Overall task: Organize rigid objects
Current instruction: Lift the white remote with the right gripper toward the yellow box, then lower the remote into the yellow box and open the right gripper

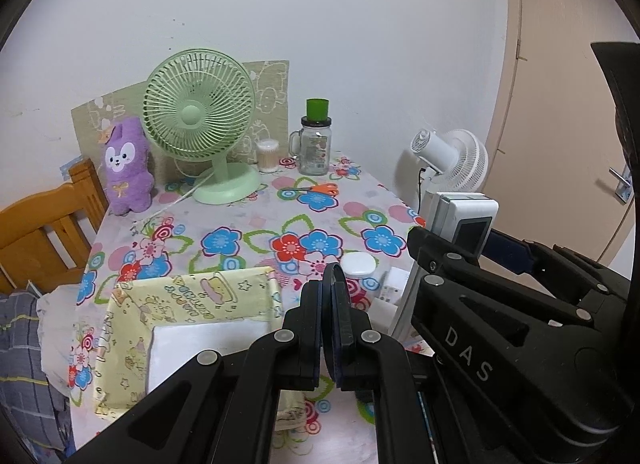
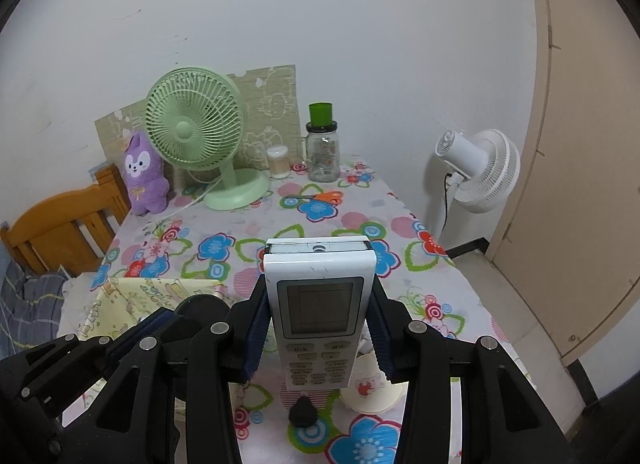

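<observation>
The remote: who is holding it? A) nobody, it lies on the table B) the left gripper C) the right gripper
C: the right gripper has its pads pressed on both sides of the remote, lifted above the table.

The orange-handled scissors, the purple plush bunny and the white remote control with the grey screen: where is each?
Orange-handled scissors (image 1: 320, 189): left wrist view, on the handles.
Purple plush bunny (image 1: 127, 168): left wrist view, on its belly.
White remote control with the grey screen (image 2: 320, 310): right wrist view, on its screen.
</observation>
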The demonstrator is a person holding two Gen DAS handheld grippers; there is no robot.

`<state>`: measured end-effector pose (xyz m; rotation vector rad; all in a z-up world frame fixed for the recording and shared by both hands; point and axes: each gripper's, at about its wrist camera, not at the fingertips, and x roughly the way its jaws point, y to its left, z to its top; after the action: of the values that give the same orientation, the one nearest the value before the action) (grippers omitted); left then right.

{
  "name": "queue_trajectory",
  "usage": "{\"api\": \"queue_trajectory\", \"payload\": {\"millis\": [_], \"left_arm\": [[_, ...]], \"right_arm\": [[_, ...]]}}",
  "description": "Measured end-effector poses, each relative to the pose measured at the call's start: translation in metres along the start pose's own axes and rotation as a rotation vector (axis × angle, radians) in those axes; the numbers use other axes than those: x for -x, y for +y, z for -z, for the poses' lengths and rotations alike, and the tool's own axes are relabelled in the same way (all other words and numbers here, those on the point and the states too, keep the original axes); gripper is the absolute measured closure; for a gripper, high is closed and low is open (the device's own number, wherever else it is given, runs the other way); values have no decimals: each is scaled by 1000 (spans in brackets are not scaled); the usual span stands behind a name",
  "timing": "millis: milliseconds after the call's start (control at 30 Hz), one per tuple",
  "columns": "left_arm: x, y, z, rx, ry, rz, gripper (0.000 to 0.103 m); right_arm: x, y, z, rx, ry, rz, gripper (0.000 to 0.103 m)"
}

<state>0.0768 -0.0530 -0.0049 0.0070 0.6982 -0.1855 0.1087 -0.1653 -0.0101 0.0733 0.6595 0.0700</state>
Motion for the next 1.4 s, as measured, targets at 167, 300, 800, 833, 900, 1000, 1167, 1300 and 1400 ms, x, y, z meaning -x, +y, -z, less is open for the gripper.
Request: {"api": "queue_trajectory", "payload": {"millis": [167, 300, 800, 833, 900, 1000, 1167, 1300, 1400], "left_arm": [[4, 13, -1, 2, -3, -14, 102], [5, 24, 0, 13, 0, -14, 102], [10, 64, 6, 35, 1, -57, 102], [10, 66, 6, 36, 2, -59, 102], [11, 70, 8, 40, 4, -62, 102], [10, 76, 10, 43, 7, -69, 102], [9, 87, 13, 55, 9, -87, 102], [9, 97, 15, 68, 11, -101, 102], [6, 105, 17, 78, 18, -112, 102]], "right_arm": [[-1, 14, -1, 10, 3, -10, 55], [-1, 25, -1, 18, 1, -20, 55], [-6, 69, -1, 58, 19, -63, 55], [-7, 72, -1, 61, 21, -63, 55], [-8, 76, 0, 64, 26, -65, 55], [-10, 84, 1, 69, 33, -69, 55], [-11, 100, 4, 102, 41, -84, 55], [-15, 110, 5, 111, 50, -96, 55], [-17, 118, 6, 126, 49, -95, 55]]}}
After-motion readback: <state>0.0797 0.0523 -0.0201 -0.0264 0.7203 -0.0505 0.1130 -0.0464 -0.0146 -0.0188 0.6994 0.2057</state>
